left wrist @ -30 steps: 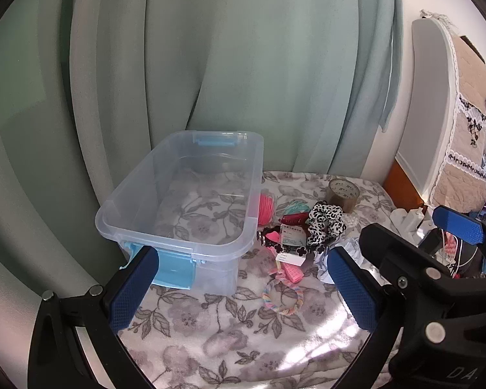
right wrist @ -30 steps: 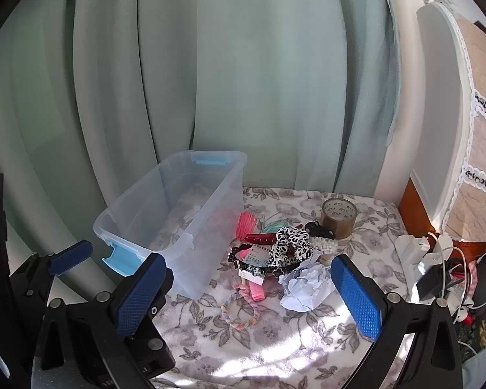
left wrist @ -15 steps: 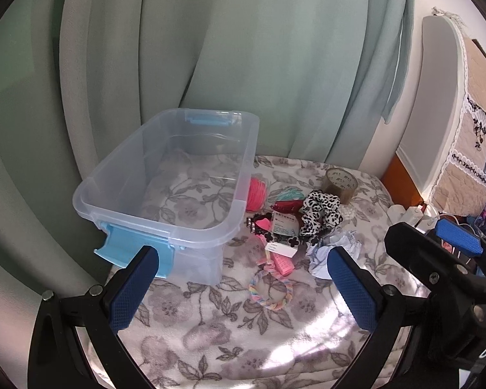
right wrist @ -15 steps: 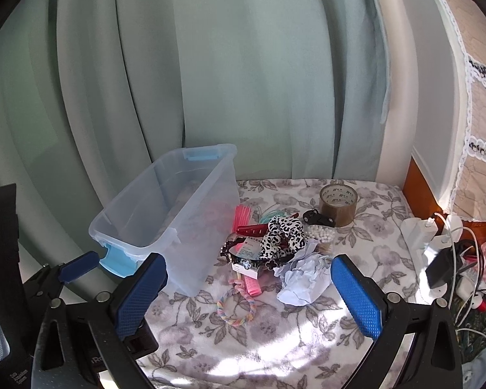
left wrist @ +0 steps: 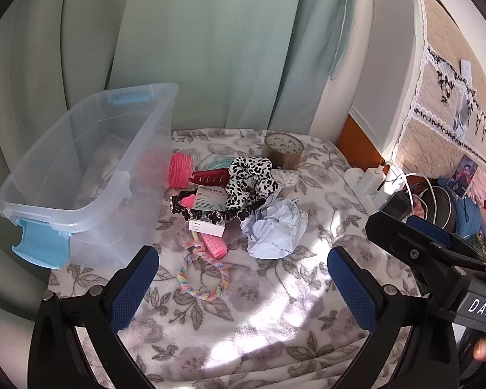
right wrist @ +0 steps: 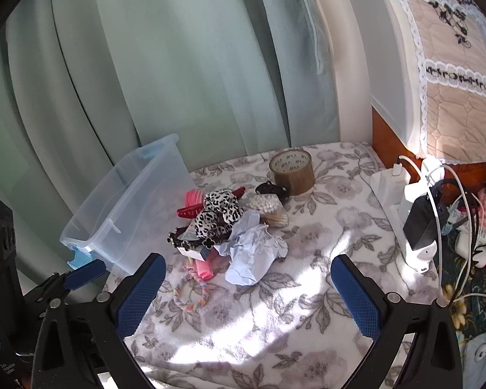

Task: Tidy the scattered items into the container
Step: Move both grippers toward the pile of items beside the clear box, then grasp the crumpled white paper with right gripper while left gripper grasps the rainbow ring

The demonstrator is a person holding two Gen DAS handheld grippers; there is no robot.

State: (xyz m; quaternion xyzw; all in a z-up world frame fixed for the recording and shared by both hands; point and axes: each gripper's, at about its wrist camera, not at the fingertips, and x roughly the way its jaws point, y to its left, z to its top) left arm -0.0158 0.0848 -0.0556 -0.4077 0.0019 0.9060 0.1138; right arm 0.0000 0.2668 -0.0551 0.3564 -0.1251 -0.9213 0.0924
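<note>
Bin point(left wrist: 81, 168) beside item pile point(left wrist: 236, 188), long axis running away from both cameras.
Bin holds nothing; fingers point(left wrist: 133, 288) of left and right grippers point(right wrist: 249, 291) spread wide, empty.

Print on the small white box point(left wrist: 207, 227) is too small to read; a black headband point(left wrist: 210, 215) and the animal-print scrunchie point(left wrist: 249, 178) at twelve o'clock partly hide the blue-and-white packet point(left wrist: 207, 199).
</note>
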